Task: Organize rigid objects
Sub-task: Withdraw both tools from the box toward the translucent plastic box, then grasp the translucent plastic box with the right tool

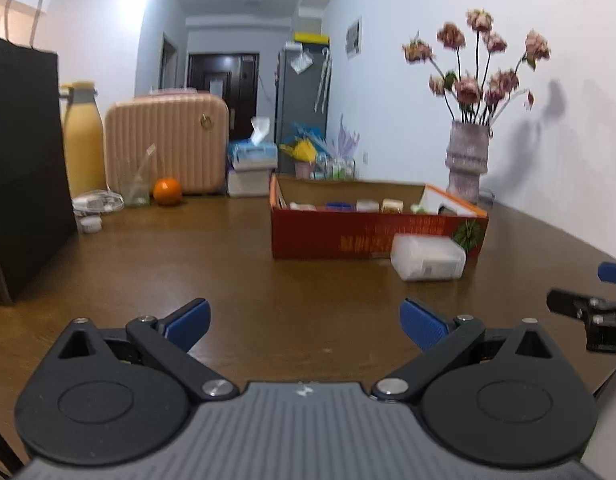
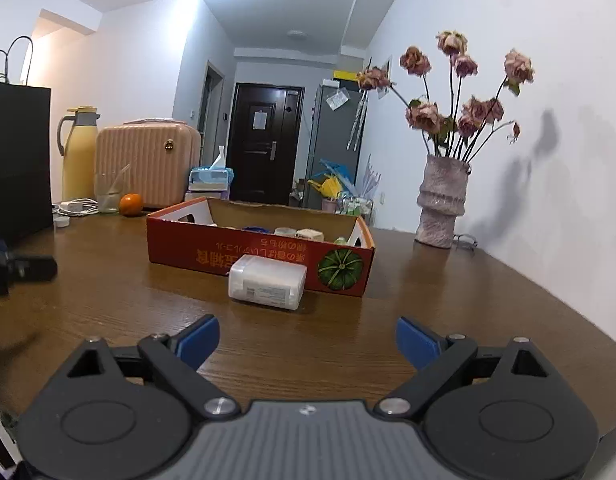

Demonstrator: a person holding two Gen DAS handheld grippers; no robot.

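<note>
A red cardboard box [image 1: 348, 236] [image 2: 235, 256] stands on the brown table and holds several small jars and containers [image 1: 368, 205] [image 2: 308, 234]. A translucent white plastic case [image 1: 428, 258] [image 2: 267, 282] lies on the table against the box's near side. My left gripper [image 1: 305, 322] is open and empty, above the table, well short of the box. My right gripper [image 2: 308, 340] is open and empty, facing the white case from a short distance. The right gripper's tip shows at the right edge of the left wrist view [image 1: 588, 312].
A black paper bag [image 1: 23, 168] stands at the left. Behind it are a yellow thermos [image 1: 83, 140], a pink suitcase [image 1: 167, 144], an orange [image 1: 167, 191], a glass [image 1: 133, 184] and a white charger with cable [image 2: 73, 207]. A vase of dried roses [image 2: 442, 204] stands by the right wall.
</note>
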